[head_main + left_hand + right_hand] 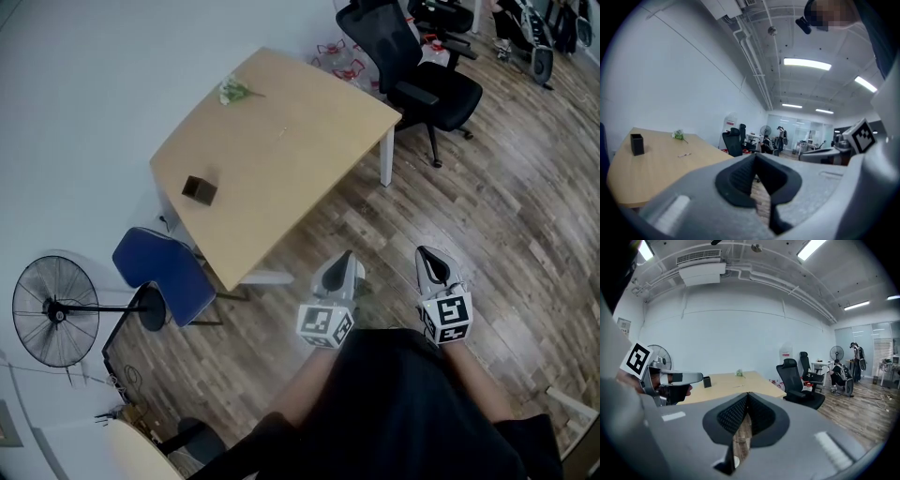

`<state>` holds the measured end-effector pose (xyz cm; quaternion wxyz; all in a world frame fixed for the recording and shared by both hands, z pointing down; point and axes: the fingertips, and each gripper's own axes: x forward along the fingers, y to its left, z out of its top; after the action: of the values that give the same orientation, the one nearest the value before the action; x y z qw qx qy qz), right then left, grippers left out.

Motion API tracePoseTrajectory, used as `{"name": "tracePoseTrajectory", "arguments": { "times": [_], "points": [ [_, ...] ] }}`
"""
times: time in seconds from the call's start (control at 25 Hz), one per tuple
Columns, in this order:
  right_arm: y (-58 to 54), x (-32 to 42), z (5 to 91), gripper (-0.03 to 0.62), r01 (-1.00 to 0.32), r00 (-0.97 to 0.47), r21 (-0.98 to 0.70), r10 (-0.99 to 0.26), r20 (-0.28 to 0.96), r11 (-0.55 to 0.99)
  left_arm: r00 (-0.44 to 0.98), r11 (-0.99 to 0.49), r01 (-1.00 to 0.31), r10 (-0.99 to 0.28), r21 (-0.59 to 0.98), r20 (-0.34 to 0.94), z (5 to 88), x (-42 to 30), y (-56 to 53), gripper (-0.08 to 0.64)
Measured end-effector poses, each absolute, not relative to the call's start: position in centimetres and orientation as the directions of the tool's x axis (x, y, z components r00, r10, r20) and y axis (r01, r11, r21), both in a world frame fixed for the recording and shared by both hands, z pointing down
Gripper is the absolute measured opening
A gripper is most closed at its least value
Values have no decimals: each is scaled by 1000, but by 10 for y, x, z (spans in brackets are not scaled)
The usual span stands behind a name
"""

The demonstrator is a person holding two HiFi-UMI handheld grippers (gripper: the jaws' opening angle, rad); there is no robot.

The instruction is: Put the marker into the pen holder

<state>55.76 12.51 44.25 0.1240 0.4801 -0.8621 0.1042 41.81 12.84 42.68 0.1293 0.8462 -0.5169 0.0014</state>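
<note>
Two handheld grippers sit at lower centre of the head view: the left gripper [345, 261] and the right gripper [427, 258], both clenched with nothing between their jaws. One pale wooden table [281, 169] with rounded corners fills the upper middle. On it stand one square black pen holder [199, 189] towards the left and one green sprig [232, 91] at the top. One thin marker [684, 154] lies flat on the tabletop, apart from the holder. The floor [506, 216] is wood plank and the wall is white. One black office chair [427, 80] stands upper right, one blue chair [164, 272] and one round fan [54, 311] lower left.
</note>
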Motion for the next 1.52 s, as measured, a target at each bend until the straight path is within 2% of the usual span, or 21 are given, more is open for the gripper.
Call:
{"name": "tracePoseTrajectory", "arguments": {
  "times": [0.32,0.92,1.52],
  "points": [
    [2,485,422,3,-830,-551,-81,-791,267,551,467,-429,-867,-877,254,110,416,348,14,3],
    [-176,341,417,3,-773,-601,-14,-724,338,634,399,-348,-888,-908,301,126,417,210,-158,3],
    [-251,281,438,3,-775,-591,-12,-718,369,632,368,-310,-906,-913,289,174,437,138,-227,3]
  ]
}}
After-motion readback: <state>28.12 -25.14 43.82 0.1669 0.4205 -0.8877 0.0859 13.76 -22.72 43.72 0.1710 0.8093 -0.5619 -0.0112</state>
